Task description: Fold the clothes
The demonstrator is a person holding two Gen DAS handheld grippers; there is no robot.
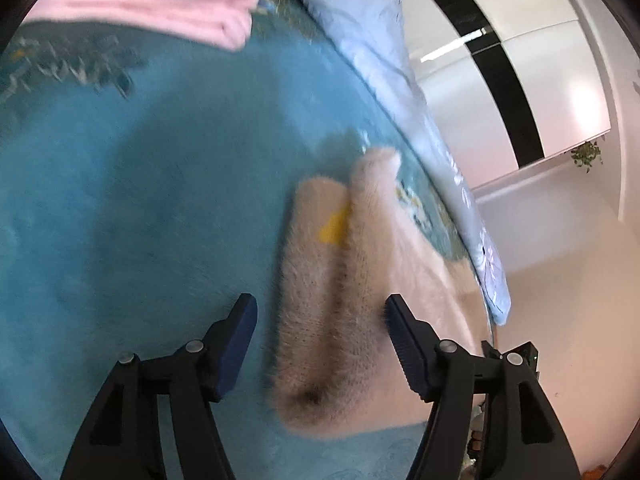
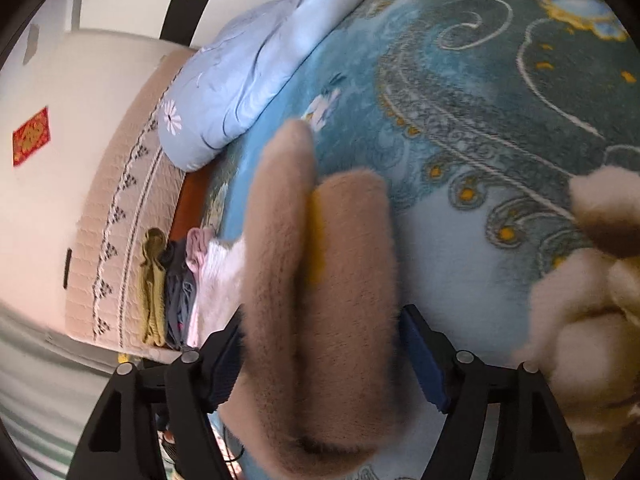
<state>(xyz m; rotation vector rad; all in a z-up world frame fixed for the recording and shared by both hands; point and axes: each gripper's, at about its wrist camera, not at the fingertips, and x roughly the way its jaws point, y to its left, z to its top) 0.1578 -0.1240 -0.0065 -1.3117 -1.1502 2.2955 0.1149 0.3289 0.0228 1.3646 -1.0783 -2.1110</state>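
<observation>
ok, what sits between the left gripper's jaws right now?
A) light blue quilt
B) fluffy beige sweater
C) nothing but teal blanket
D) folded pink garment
B: in the left wrist view the left gripper has its jaws apart on either side of the fluffy beige sweater; the folded pink garment lies far off.

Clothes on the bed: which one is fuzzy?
The beige sweater between the right tool fingers; the olive, grey and pink clothes stacked beyond look smooth.
</observation>
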